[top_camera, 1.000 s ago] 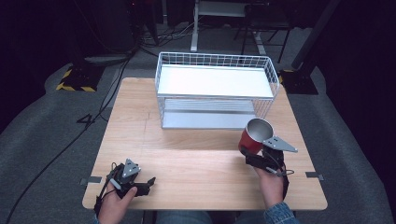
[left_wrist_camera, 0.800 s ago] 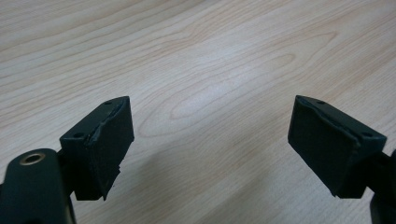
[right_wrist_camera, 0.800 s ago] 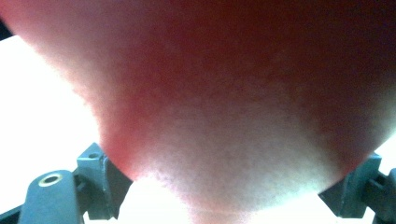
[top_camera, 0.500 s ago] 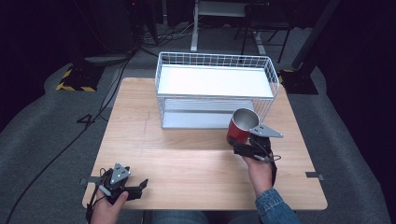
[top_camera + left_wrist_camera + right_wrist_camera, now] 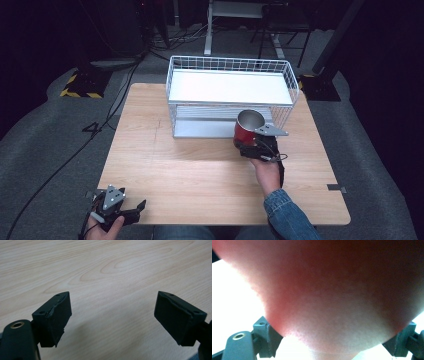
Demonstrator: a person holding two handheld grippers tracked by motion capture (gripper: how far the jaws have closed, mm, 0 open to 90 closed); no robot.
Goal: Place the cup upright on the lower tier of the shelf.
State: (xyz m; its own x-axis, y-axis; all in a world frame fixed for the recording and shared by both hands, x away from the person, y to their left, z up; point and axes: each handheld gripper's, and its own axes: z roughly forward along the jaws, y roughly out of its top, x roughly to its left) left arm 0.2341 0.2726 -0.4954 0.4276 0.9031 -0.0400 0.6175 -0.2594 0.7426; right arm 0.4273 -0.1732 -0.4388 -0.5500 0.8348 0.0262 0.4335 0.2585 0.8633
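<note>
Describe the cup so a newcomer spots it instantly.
Start at the white wire basket at the table's far side. In front of its right half, the right gripper holds a red cup with a shiny metal inside. It is the one red thing here.

Dark room, grey carpet floor [image 5: 45, 150], black cables [image 5: 107, 115], hazard-striped plate [image 5: 80, 90], white desk frame [image 5: 210, 25]

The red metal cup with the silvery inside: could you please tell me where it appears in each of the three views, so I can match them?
High view: the red metal cup is right of centre, in front of the white wire basket, held in the right gripper.
Left gripper view: not in it; open jaws over the light wooden table.
Right gripper view: a blurred red surface across the frame, between the jaws.
Shared landmark: the table.
</note>
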